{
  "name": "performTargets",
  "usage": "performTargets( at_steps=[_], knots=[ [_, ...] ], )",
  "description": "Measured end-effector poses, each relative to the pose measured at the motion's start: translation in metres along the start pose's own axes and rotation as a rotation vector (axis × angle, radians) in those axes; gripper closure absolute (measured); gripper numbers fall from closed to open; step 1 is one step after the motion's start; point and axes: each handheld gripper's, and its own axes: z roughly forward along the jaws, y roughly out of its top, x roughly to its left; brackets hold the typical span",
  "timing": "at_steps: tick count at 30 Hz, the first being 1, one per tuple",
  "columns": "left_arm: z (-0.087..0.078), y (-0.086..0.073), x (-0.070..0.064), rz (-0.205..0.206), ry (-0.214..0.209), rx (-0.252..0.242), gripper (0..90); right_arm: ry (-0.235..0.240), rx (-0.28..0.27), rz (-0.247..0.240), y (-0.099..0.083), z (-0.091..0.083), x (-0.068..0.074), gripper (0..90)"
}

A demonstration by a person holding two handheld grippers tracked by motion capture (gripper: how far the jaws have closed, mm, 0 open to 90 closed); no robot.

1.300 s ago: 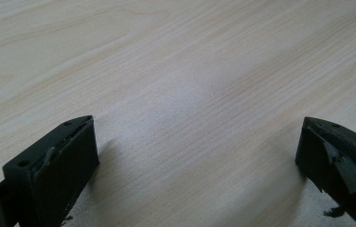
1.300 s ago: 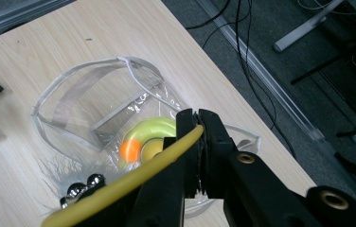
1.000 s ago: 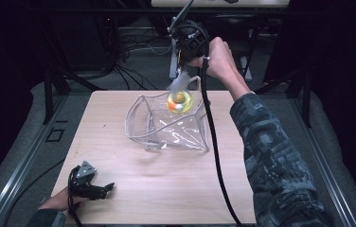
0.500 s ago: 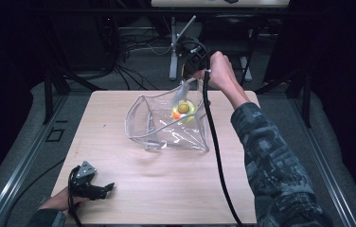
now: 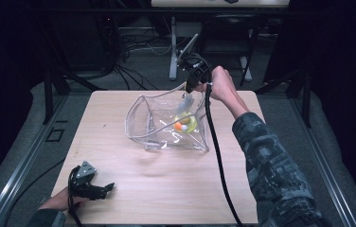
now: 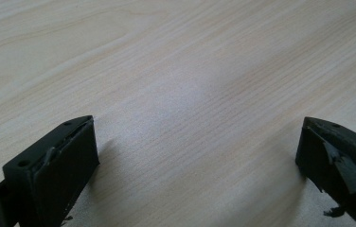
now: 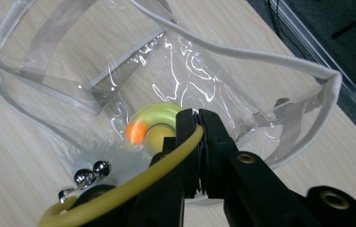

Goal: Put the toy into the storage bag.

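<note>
The right gripper [image 7: 197, 118], jaws pinched on a yellow toy wand [image 7: 133, 182], dangles it into the clear bag [image 5: 166, 124]; the left gripper [image 5: 101, 189] rests wide open on the counter [image 5: 176, 189].

Just beyond the black right gripper [image 7: 197, 118], a yellow-green ring toy [image 7: 159, 123] with an orange ball lies in a clear bag [image 7: 242, 90] with pale grey trim.

Right gripper [image 5: 189, 93] has dropped from above the clear bag [image 5: 166, 124], lowering the yellow ring toy [image 5: 184, 123] down inside it.
</note>
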Motion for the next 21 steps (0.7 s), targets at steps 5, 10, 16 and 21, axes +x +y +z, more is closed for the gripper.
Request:
performTargets(
  at_steps=[5,10,16,21],
  knots=[
    [0.000,0.000,0.000,0.000,0.000,0.000,0.1,0.009,0.020,0.016,-0.007,0.010,-0.002,87.7],
    [0.000,0.000,0.000,0.000,0.000,0.000,0.1,0.015,0.043,0.027,-0.014,0.020,-0.004,87.7],
    [0.000,0.000,0.000,0.000,0.000,0.000,0.1,0.016,0.074,0.032,-0.019,0.029,-0.005,87.4],
    [0.000,0.000,0.000,0.000,0.000,0.000,0.1,0.004,0.106,0.033,-0.021,0.033,-0.006,87.2]
  ],
)
